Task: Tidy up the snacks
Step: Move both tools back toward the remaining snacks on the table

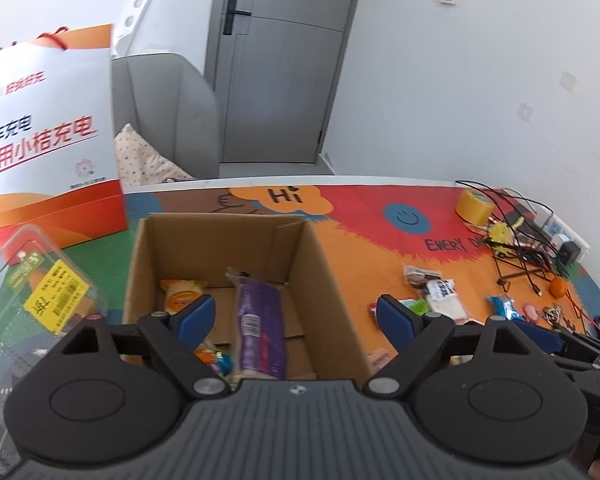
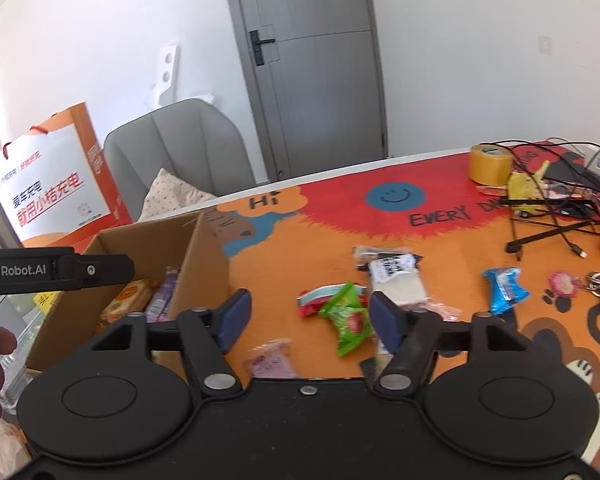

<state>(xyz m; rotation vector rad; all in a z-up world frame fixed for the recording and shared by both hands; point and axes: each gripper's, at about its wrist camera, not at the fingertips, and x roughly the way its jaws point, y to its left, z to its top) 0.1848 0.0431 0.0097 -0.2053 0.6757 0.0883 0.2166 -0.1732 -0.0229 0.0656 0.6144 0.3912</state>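
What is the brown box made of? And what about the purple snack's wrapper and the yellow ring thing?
The brown box looks like corrugated cardboard: matte brown walls with folded flaps. The purple snack's wrapper seems to be thin plastic film, since it is glossy and crinkled at the sealed end. The yellow ring looks like a roll of packing tape, smooth and slightly shiny, probably plastic.

Brown cardboard box, purple wrapper, green pkt, blue pkt, yellow tape, orange/red mat

Purple packet lies in the open cardboard box; green wrapper outside.
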